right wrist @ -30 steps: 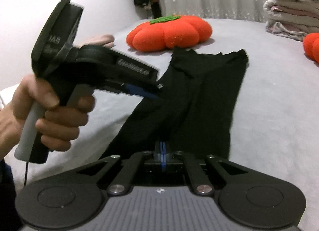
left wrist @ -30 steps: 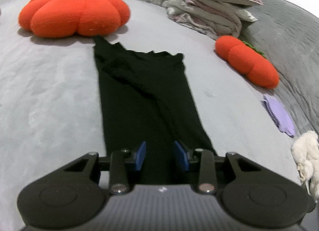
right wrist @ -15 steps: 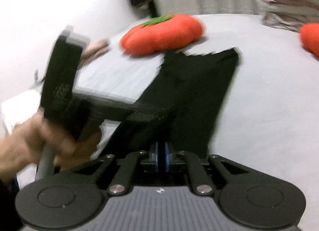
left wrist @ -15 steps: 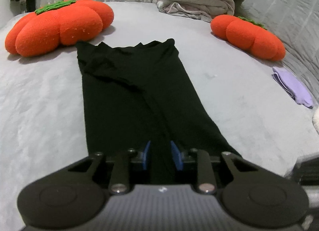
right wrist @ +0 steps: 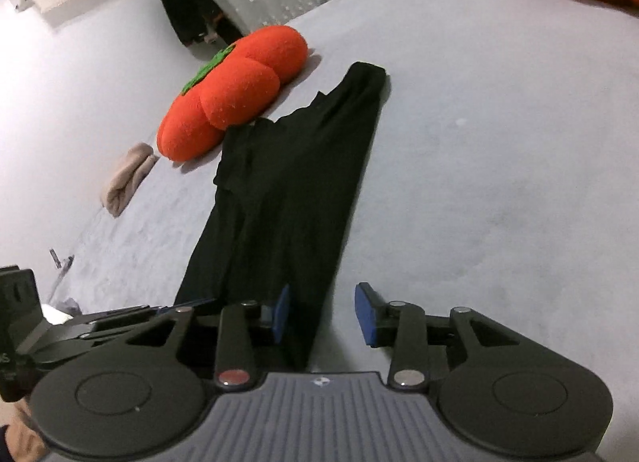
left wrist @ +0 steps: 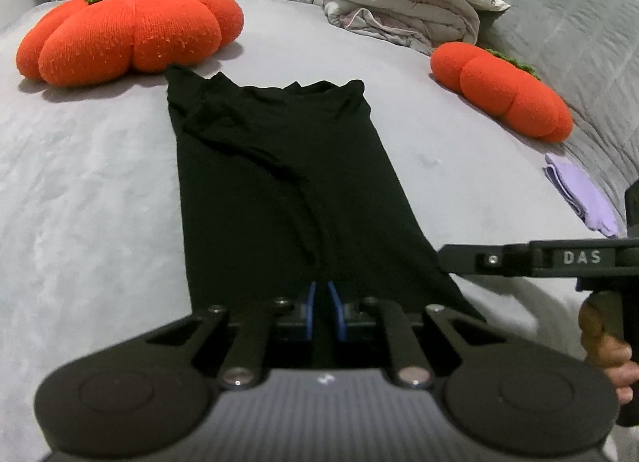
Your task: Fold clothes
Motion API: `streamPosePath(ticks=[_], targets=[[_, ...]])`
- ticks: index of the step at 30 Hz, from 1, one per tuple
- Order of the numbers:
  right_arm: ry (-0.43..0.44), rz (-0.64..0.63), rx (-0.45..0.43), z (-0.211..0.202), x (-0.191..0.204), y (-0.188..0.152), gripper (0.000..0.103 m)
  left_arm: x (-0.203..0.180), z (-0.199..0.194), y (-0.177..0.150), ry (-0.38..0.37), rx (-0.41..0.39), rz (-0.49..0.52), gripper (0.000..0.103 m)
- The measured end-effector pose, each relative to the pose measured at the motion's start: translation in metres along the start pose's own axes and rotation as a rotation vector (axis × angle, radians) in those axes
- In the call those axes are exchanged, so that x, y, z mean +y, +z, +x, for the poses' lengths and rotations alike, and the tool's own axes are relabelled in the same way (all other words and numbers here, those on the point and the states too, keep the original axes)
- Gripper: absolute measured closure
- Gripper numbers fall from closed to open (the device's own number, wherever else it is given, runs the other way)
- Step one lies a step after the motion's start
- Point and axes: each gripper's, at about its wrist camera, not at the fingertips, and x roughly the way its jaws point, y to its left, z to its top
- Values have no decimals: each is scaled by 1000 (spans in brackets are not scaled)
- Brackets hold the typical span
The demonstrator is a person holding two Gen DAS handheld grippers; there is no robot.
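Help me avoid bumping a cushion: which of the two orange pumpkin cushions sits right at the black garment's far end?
The larger pumpkin cushion, beside the black garment's far-left corner. The smaller one lies apart, off to the right.

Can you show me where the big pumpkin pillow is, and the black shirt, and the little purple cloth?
big pumpkin pillow [left wrist: 131, 34]: left wrist view, on its orange middle lobe.
black shirt [left wrist: 287, 182]: left wrist view, on the middle of the folded body.
little purple cloth [left wrist: 579, 192]: left wrist view, on its flat top.

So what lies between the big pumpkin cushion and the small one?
The black garment's far end and bare grey bedcover, in the left wrist view; the big pumpkin cushion and small one flank it.
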Motion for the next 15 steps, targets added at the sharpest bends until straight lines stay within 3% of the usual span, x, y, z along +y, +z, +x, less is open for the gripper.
streamPosePath(ticks=[2,6,15], targets=[[8,-18,4,1,6,-3,68,0,0,0,4,2,5,94],[-26,-51,14,10,14,-7,96,0,-1,0,14,4,11,94],[-167,-158,-65,-1,33,-5,99,4,-10,3,79,-15,9,99]])
